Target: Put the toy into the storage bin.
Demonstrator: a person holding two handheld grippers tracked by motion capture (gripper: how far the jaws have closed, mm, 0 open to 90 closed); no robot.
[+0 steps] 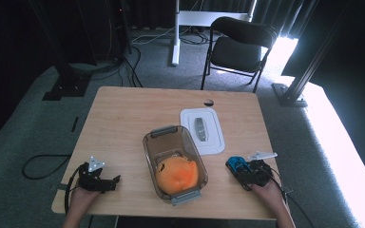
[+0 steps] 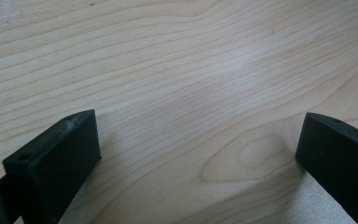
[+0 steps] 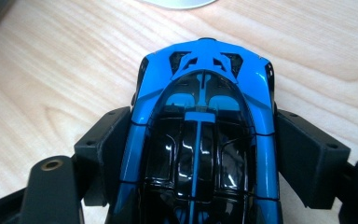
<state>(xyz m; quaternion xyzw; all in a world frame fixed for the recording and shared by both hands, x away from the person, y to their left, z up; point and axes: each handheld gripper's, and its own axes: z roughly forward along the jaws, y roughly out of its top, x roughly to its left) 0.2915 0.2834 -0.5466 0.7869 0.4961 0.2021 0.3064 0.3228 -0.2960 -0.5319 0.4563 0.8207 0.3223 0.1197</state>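
My right gripper [image 1: 238, 167] rests at the table's front right, shut on a blue and black toy car [image 1: 235, 163]. In the right gripper view the car [image 3: 205, 93] sits nose away between the two black jaws, which press on its sides; the gripper [image 3: 205, 154] holds it low over the wood. A clear tinted container [image 1: 148, 147] with grey latches stands mid-table, and an orange, soft-looking thing [image 1: 177, 175] lies inside it. My left gripper [image 1: 116, 180] lies at the front left, open, with only bare wood between its jaws [image 2: 200, 140].
A white lid [image 1: 202, 130] lies flat just right of the container. A small dark round spot [image 1: 209, 101] sits near the wooden table's [image 1: 123, 114] far edge. Beyond the table stands a black chair [image 1: 240, 47].
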